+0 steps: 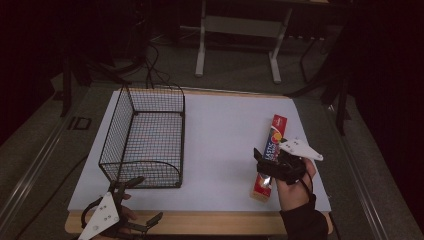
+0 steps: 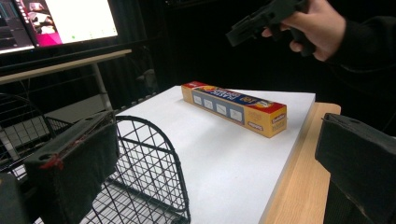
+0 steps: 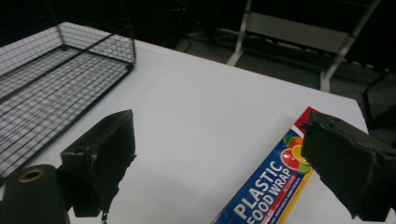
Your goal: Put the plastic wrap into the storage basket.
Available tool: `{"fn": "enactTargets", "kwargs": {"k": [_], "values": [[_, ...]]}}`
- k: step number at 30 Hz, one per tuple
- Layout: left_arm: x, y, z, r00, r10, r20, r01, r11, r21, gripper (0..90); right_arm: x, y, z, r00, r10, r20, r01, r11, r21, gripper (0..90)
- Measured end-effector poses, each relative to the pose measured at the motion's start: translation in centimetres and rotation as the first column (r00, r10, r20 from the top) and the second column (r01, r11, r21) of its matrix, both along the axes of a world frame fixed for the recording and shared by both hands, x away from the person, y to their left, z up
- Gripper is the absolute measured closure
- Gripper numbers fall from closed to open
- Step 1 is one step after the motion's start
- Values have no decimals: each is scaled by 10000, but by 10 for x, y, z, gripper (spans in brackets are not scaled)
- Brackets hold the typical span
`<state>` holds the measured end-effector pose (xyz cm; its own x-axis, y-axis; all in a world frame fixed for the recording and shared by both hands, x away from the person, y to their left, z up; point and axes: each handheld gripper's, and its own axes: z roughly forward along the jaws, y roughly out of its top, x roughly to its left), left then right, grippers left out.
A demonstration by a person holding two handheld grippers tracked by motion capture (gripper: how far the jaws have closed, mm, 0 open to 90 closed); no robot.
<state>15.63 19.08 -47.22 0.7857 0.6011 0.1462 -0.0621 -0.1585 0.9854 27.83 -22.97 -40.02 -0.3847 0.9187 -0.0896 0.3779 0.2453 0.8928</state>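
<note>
A long red, blue and yellow box of plastic food wrap lies flat on the white board, at its right side. My right gripper hovers over the box's near half with its jaws wide open and nothing between them. In the right gripper view the box lies below, partly under the right-hand jaw of the gripper. My left gripper rests open at the table's front left corner, beside the wire basket. From the left gripper view the box lies farther off, with the right gripper in a hand above it.
A black wire basket stands empty on the left part of the white board; its near end is close to my left jaws. A wooden table edge runs along the front. Table legs and cables stand beyond the far edge.
</note>
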Motion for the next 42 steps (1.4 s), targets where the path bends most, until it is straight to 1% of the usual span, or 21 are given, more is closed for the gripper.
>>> {"fn": "enactTargets", "kwargs": {"k": [7,11,12,14,17,18,19,20,22,23,24,27,28,29,30,35,36,37,38,40,42], "values": [[-1,0,0,10000,-56,-6,56,10000,11,2,25,-4,-11,9968,-591,-533,591,9983,-14,95],[0,0,0,9999,-147,-62,147,9999,3,2,40,-8,-17,9907,-1127,-766,1140,9934,137,95],[0,0,0,9998,-159,-71,159,9999,-8,2,48,-11,-21,9846,-1402,-1046,1431,9895,208,95],[0,0,0,9998,-160,-69,160,9999,-10,2,51,-12,-23,9817,-1494,-1179,1530,9880,215,95],[0,0,0,9999,-147,-64,147,9999,8,2,62,-17,-28,9701,-1858,-1559,1928,9807,309,94],[0,0,0,9999,-152,-60,152,9999,4,2,68,-20,-32,9610,-2110,-1788,2217,9742,413,95],[0,0,0,9999,-163,-55,163,9999,-14,2,68,-20,-32,9610,-2110,-1788,2217,9742,413,95],[0,0,0,9998,-165,-65,165,9999,7,2,74,-22,-35,9496,-2216,-2216,2370,9705,451,95],[0,-1,0,9998,-190,-58,190,9998,2,2,76,-23,-38,9455,-2272,-2334,2433,9690,427,95],[0,-1,0,9998,-202,-55,202,9998,-13,2,81,-24,-41,9344,-2480,-2558,2637,9642,284,95],[0,-1,0,9998,-205,-50,205,9998,17,2,81,-24,-41,9344,-2480,-2558,2637,9642,284,95],[0,-1,0,9997,-219,-56,219,9998,37,2,89,-27,-48,9142,-2709,-3013,2942,9552,339,96],[0,-1,0,9997,-217,-56,217,9998,47,2,93,-28,-52,9023,-2862,-3223,3099,9505,236,96],[0,-1,0,9998,-215,-59,215,9998,49,2,93,-28,-52,9023,-2862,-3223,3099,9505,236,96],[0,-1,0,9998,-208,-58,209,9998,55,2,95,-29,-54,8962,-2960,-3303,3212,9467,232,96],[0,-2,0,9997,-223,-52,224,9997,80,2,106,-31,-63,8592,-3394,-3829,3724,9280,130,99],[0,-2,0,9997,-221,-49,221,9997,82,2,110,-32,-66,8449,-3516,-4031,3873,9219,78,99],[0,-2,0,9997,-221,-49,221,9997,82,2,112,-32,-67,8393,-3576,-4095,3940,9191,50,99],[1,-2,0,9997,-222,-45,223,9997,94,2,112,-32,-67,8393,-3576,-4095,3940,9191,50,99],[1,-2,0,9997,-221,-41,222,9997,109,2,115,-32,-70,8255,-3726,-4240,4081,9129,-76,99],[1,-2,0,9997,-231,-54,231,9997,104,2,119,-30,-75,8040,-3888,-4500,4251,9049,-222,100]]}}
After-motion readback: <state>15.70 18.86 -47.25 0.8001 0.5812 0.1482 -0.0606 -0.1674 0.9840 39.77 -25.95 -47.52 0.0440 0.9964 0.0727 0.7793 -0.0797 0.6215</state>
